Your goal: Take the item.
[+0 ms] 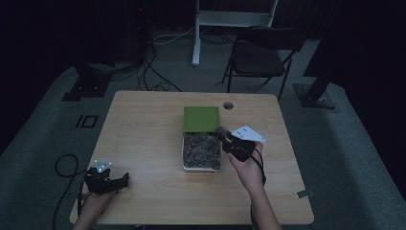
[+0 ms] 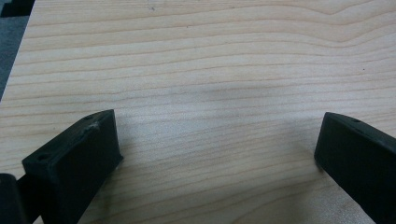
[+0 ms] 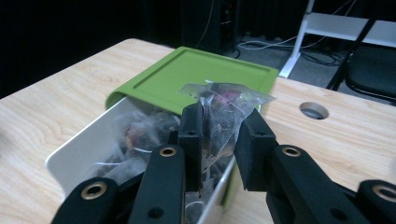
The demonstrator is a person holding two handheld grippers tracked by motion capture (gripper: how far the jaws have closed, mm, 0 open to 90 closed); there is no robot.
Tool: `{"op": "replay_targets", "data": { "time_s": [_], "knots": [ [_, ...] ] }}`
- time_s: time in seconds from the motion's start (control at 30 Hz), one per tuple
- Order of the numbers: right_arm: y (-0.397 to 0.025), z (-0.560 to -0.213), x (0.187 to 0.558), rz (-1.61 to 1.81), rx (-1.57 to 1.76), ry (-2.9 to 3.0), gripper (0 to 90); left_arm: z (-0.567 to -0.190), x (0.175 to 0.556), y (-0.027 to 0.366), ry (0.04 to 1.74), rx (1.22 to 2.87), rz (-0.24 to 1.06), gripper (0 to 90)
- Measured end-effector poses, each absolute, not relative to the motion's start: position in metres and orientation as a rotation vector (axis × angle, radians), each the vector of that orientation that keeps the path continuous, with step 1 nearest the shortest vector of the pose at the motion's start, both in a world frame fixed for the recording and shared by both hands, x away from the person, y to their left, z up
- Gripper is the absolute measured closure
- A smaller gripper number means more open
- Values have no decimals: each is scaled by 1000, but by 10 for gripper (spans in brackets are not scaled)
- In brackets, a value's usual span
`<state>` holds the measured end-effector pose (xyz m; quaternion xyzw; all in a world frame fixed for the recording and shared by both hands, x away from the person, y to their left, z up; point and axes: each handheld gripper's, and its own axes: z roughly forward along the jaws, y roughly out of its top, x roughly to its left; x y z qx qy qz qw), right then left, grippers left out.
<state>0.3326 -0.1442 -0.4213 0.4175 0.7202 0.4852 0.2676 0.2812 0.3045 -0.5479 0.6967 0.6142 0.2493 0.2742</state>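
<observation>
Seen from the high view, the right gripper [image 1: 225, 135] hovered over the right edge of a white box [image 1: 201, 151] of tea bags at the table's [image 1: 143, 139] centre, its green lid [image 1: 201, 119] slid back toward twelve o'clock, while the left gripper [image 1: 125, 179] rested near the table's seven o'clock corner. Along the left gripper view, its jaws stood wide apart over bare wood [image 2: 210, 84], grasping nothing. Along the right gripper view, the jaws were clenched on a clear mesh tea bag [image 3: 224, 116], lifted above the box [image 3: 84, 144] with the lid [image 3: 196, 77] behind at twelve o'clock.

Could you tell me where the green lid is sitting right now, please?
In the high view, the green lid sits mid-table, slid back over the far end of the white box, beside the table's cable hole.
</observation>
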Motion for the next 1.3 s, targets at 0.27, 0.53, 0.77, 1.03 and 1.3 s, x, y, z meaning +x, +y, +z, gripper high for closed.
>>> {"op": "replay_targets", "data": {
  "time_s": [0.27, 0.53, 0.77, 1.03, 1.3],
  "knots": [
    [-162, -419, 335, 1308, 1155, 1896, 741, -548, 281, 305, 1651, 1873, 671, 5],
    [-180, -419, 339, 1293, 1183, 1857, 741, -548, 281, 305, 1651, 1874, 671, 5],
    [-197, -417, 346, 1270, 1197, 1832, 741, -548, 281, 305, 1650, 1875, 672, 5],
    [-216, -421, 354, 1242, 1252, 1802, 741, -548, 281, 305, 1651, 1876, 670, 5],
    [-231, -424, 364, 1220, 1297, 1779, 740, -548, 281, 305, 1652, 1875, 670, 5]
  ]
}}
